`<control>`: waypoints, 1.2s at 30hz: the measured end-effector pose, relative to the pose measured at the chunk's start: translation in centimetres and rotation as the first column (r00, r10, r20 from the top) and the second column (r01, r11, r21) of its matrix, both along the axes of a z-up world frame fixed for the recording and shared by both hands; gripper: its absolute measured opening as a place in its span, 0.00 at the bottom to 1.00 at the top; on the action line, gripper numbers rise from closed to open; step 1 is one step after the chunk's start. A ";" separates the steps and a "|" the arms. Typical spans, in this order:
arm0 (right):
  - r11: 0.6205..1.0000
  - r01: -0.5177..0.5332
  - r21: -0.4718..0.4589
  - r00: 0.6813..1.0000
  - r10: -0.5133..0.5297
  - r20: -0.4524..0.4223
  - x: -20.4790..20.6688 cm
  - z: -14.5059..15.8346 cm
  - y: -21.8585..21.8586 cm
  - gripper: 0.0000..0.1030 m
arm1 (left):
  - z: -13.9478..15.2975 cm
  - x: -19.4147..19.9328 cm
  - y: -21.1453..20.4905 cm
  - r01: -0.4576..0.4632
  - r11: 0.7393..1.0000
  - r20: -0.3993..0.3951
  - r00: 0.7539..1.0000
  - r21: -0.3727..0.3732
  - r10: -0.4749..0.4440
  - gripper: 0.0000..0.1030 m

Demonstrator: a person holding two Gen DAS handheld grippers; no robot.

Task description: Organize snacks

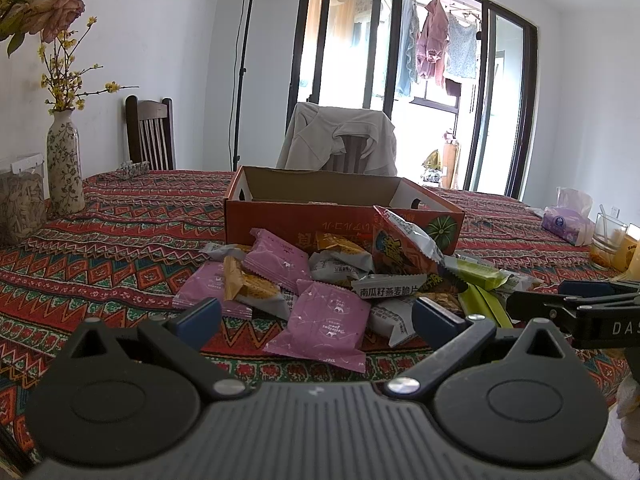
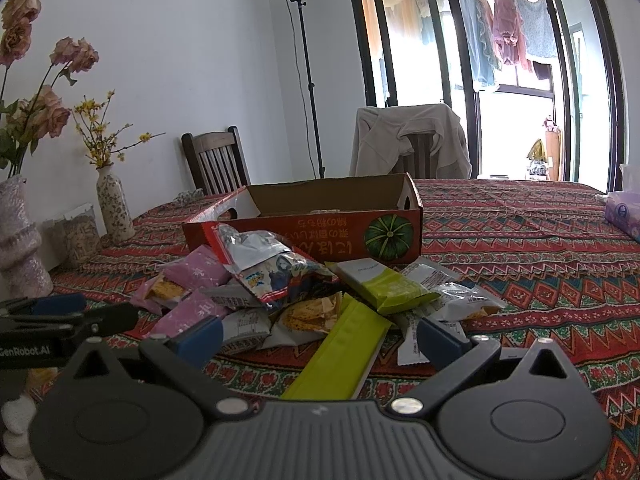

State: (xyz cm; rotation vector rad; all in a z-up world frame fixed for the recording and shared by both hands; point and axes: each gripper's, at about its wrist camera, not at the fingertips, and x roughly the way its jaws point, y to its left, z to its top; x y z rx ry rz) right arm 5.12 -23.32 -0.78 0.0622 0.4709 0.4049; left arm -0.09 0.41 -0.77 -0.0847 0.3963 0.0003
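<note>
A messy pile of snack packets (image 1: 332,280) is heaped on the patterned tablecloth (image 1: 120,240), right in front of the orange cardboard box (image 1: 344,208), which looks pretty much empty. Both the left gripper (image 1: 316,316) and right gripper (image 2: 320,332) are held spread wide near the pile with nothing grasped. A long lime-green packet (image 2: 340,352) is seen between the right one's 2 fingers, apparently untouched.

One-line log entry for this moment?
phase: pre-grasp | left gripper: open, empty | right gripper: open, empty | snack pile: on tablecloth | cardboard box: behind pile

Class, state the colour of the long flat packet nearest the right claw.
Lime green packet; clearest in the right wrist view.
</note>
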 end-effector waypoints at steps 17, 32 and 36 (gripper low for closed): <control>1.000 0.017 -0.014 0.999 -0.017 -0.031 0.8 -0.5 0.2 0.99 | -0.6 0.3 0.3 -0.011 1.000 -0.015 1.000 -0.004 0.011 1.00; 0.996 0.050 -0.069 0.982 -0.062 -0.179 4.3 -3.1 1.9 0.65 | -1.0 0.7 0.8 -0.027 1.000 -0.045 0.999 -0.016 0.026 1.00; 0.995 0.052 -0.088 0.980 -0.068 -0.189 5.0 -3.7 2.1 0.57 | -1.1 0.7 0.9 -0.027 0.999 -0.048 0.999 -0.018 0.026 1.00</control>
